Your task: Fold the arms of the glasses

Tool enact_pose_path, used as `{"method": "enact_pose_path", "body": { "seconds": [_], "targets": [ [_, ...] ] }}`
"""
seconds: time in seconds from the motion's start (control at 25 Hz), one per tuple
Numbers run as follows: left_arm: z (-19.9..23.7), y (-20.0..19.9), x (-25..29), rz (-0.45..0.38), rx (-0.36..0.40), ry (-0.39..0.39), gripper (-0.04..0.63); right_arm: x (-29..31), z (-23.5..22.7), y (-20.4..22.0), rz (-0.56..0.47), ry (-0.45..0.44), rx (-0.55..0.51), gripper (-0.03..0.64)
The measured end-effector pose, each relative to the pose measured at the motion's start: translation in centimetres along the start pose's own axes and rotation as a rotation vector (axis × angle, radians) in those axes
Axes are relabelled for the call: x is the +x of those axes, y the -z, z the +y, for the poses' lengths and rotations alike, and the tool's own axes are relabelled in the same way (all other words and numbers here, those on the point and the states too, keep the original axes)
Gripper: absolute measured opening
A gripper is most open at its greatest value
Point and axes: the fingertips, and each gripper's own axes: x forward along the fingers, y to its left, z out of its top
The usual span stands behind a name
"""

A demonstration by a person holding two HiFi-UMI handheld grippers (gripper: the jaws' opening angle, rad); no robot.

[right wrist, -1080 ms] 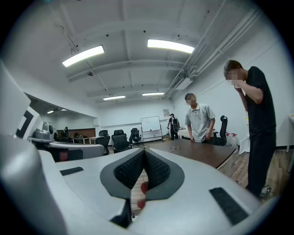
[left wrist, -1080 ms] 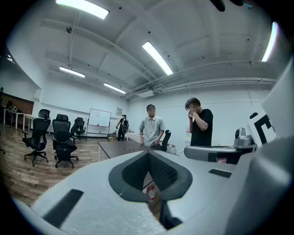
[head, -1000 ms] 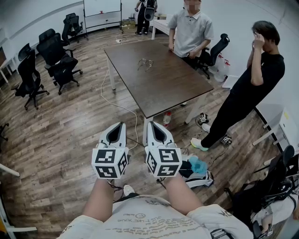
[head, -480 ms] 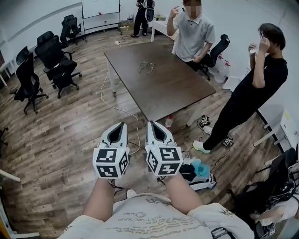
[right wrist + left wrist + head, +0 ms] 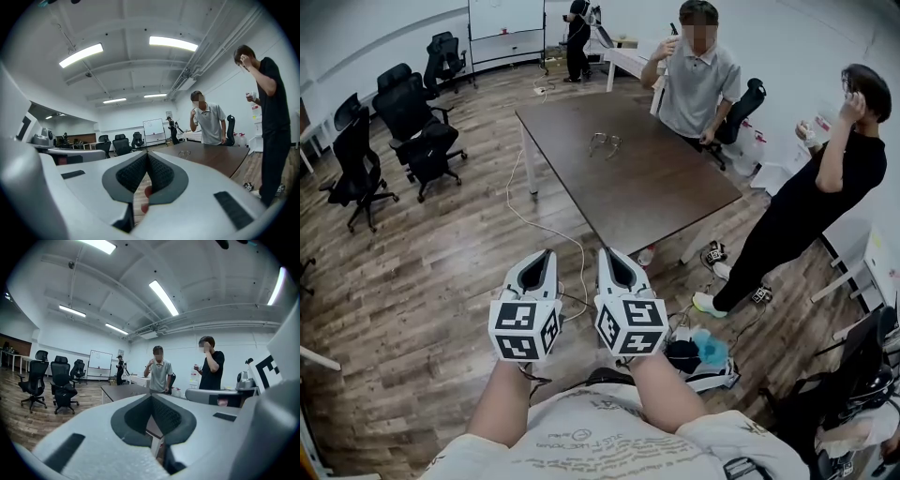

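A pair of glasses (image 5: 604,143) lies with its arms spread on the far half of a dark brown table (image 5: 656,192), also faintly seen as the glasses (image 5: 184,153) in the right gripper view. My left gripper (image 5: 547,255) and right gripper (image 5: 606,254) are held side by side in front of my body, well short of the table's near corner. Both have their jaws pressed together at the tips with nothing between them.
Two people stand by the table, one at its far side (image 5: 697,75) and one at the right (image 5: 811,202). Black office chairs (image 5: 412,127) stand at the left. A white cable (image 5: 539,217) trails over the wooden floor. Bags (image 5: 698,356) lie near my right.
The view has drifted slightly so the table and the people sit a little further right and lower. Both grippers hold the same pose, still shut.
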Motion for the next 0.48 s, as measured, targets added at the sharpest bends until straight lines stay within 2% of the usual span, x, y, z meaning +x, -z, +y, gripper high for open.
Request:
{"method": "enact_pose_path", "body": {
  "seconds": [0.48],
  "targets": [
    [4.4, 0.6, 4.4, 0.032, 0.017, 0.003, 0.014, 7.0, -0.2, 0.7, 0.007, -0.003, 0.013, 0.014]
  ]
}}
